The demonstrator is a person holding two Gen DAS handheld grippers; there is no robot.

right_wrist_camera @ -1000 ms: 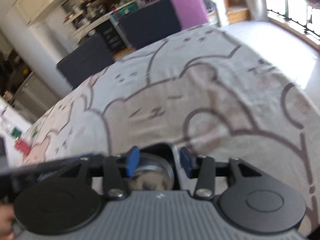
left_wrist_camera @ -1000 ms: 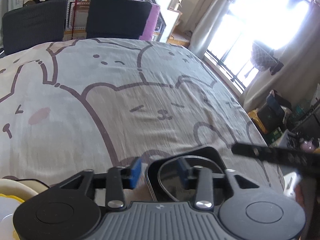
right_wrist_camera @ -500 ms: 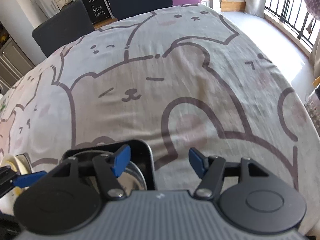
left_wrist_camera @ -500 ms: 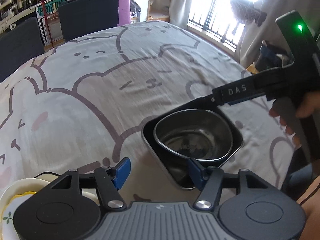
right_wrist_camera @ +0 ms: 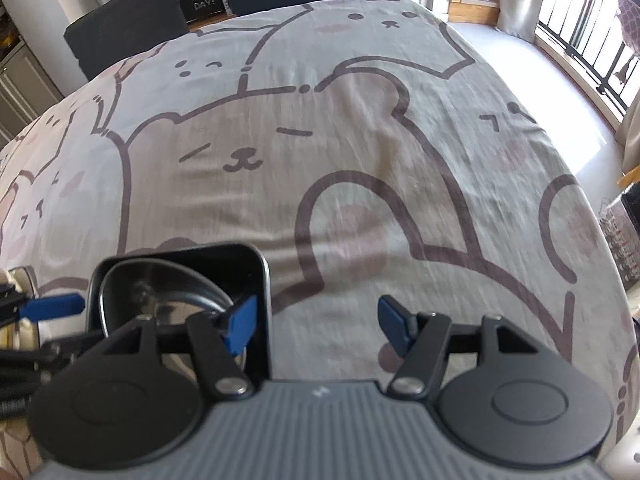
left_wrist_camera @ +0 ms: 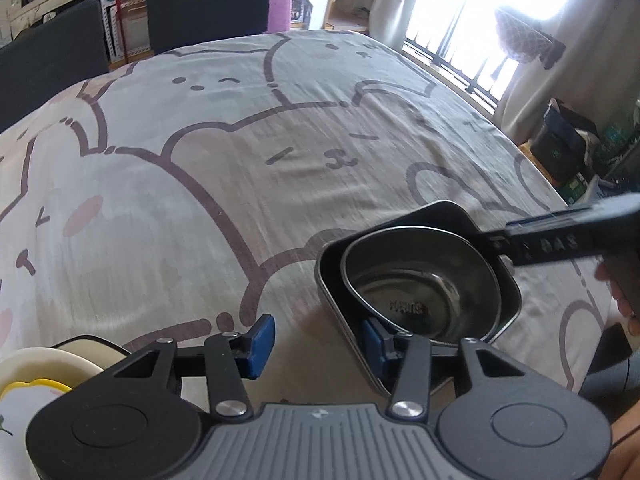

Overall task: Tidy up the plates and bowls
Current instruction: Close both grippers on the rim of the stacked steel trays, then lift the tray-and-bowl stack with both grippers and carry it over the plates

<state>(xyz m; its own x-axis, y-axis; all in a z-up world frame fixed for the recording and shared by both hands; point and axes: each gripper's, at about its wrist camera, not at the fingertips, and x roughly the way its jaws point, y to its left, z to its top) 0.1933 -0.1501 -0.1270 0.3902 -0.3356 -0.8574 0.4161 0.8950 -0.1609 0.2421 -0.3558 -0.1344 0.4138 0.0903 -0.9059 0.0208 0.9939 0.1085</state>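
Left gripper (left_wrist_camera: 316,346) closing, nothing between pads, right pad inside tray (left_wrist_camera: 500,280) rim. Right gripper (right_wrist_camera: 316,324) stood wide, empty, left pad over tray corner. Steel bowl (left_wrist_camera: 420,276) sat in tray, just ahead. Tablecloth (left_wrist_camera: 240,160) beyond.

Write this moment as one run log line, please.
steel bowl: nested in black square dish | left claw: closing, straddles dish wall | right claw: open, straddles dish wall

Metal bowl (left_wrist_camera: 420,280) in square tray (left_wrist_camera: 508,280) on tablecloth (left_wrist_camera: 200,184); 2 chairs (left_wrist_camera: 208,4) behind table.
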